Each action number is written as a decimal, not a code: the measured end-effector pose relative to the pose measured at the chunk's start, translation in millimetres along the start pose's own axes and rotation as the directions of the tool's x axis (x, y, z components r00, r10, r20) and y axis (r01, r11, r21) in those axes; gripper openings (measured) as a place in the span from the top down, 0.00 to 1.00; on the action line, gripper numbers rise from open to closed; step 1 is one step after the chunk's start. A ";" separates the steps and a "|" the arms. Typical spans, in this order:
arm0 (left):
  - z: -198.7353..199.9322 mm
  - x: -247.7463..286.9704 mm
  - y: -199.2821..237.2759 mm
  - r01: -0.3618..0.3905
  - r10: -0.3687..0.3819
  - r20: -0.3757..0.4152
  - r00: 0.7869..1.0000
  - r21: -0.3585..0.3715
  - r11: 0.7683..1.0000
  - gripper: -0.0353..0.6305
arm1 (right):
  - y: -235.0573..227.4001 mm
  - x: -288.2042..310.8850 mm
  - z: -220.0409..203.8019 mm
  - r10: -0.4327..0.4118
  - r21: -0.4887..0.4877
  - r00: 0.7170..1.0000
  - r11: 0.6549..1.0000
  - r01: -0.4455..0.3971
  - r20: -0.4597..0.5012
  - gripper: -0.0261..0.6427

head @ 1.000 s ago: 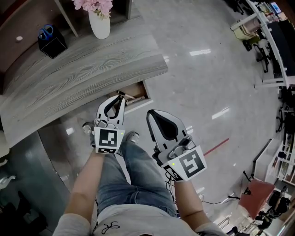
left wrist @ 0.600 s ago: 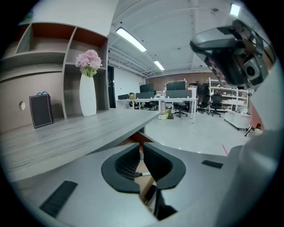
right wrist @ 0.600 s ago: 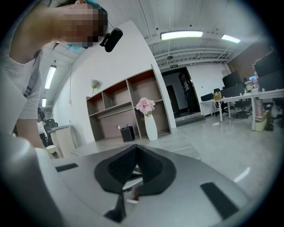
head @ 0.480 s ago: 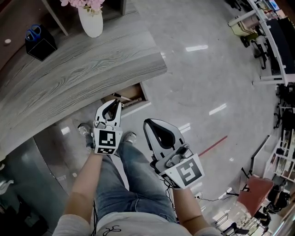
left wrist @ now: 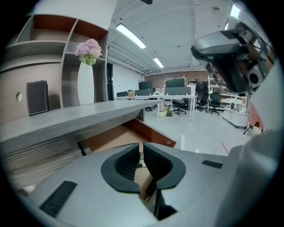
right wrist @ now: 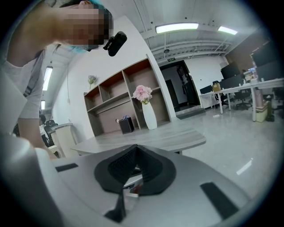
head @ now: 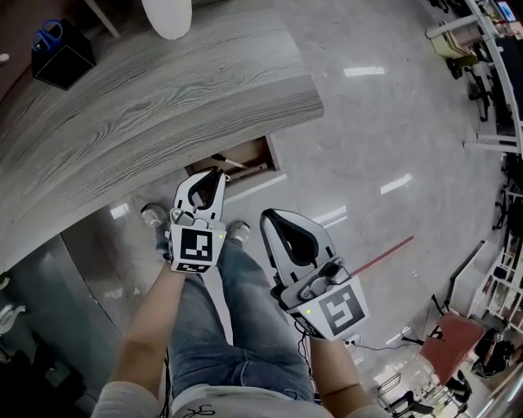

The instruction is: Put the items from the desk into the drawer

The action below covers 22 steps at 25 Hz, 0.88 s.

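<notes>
The grey wooden desk [head: 155, 98] carries a black holder with blue scissors [head: 55, 51] and a white vase [head: 167, 12]. Under the desk's front edge an open wooden drawer [head: 245, 159] shows its brown inside [left wrist: 117, 139]. My left gripper [head: 219, 172] hangs just in front of that drawer, its jaws all but together with nothing between them. My right gripper [head: 267, 217] floats to its right over the floor, shut and empty. The holder [right wrist: 126, 125] and the vase with pink flowers [right wrist: 148, 114] also show in the right gripper view.
The person's jeans-clad legs and two shoes [head: 151, 216] stand below the grippers. Open shelves [right wrist: 117, 95] rise behind the desk. Glossy floor with a red line [head: 384, 255] spreads to the right, with office desks and chairs [head: 482, 73] far off.
Both grippers have sunk toward the drawer's level. The left one now sits closer to the drawer's opening. Neither pair of jaws has changed.
</notes>
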<state>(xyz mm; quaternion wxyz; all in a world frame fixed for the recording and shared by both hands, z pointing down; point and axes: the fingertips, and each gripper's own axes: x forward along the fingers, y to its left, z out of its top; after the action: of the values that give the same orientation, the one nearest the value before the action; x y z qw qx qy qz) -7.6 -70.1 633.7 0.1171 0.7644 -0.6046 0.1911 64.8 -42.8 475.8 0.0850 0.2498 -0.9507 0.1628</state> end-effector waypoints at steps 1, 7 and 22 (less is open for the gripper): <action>-2.9 0.4 -1.0 0.002 -0.001 -0.003 1.000 0.007 1.000 0.90 | 0.0 1.4 -3.1 0.002 0.003 1.000 1.000 -0.002 0.001 0.95; -16.5 5.1 -6.2 0.007 -0.007 -0.021 1.000 0.038 0.999 0.90 | -4.4 5.4 -27.2 0.000 0.037 1.000 0.999 0.001 -0.023 0.95; -24.4 7.4 -5.8 0.036 -0.035 -0.039 0.999 0.026 0.999 0.90 | -4.3 7.3 -30.1 -0.021 0.052 1.000 0.998 0.022 -0.015 0.95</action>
<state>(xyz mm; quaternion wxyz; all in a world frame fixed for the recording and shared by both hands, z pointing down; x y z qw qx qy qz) -4.2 -65.2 659.2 0.1219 0.7726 -0.5860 0.2116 63.1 -39.0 506.8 0.0873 0.2609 -0.9428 0.1883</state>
